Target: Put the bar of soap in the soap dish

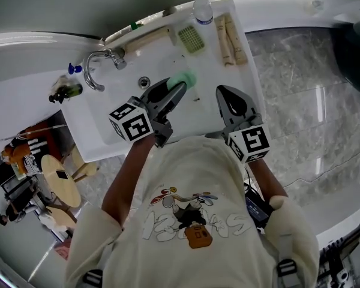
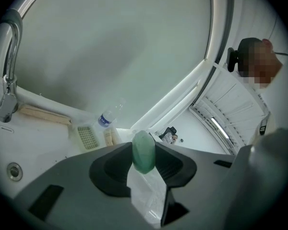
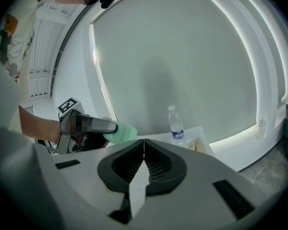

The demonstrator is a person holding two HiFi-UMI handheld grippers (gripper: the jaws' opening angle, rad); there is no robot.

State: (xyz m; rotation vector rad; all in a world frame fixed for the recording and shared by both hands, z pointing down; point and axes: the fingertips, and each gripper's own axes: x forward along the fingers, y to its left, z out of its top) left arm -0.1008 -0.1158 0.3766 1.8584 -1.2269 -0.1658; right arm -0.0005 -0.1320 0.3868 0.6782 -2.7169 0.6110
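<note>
A pale green bar of soap (image 1: 183,79) is held above the white sink basin (image 1: 123,98), clamped between the jaws of my left gripper (image 1: 179,87). In the left gripper view the soap (image 2: 143,151) stands on edge between the dark pads. The green slotted soap dish (image 1: 191,39) lies on the back ledge, beyond the soap; the dish (image 2: 88,137) sits left of a water bottle (image 2: 107,119). My right gripper (image 1: 226,96) hovers over the sink's right part, jaws closed with nothing in them (image 3: 143,148). From there the soap (image 3: 121,132) shows to the left.
A chrome tap (image 1: 96,68) curves over the basin, with the drain (image 1: 144,81) below it. Two beige tubes (image 1: 229,39) and a water bottle (image 1: 202,10) stand on the ledge at right. A dark pump bottle (image 1: 66,91) sits left of the sink. Grey marble floor (image 1: 300,113) lies right.
</note>
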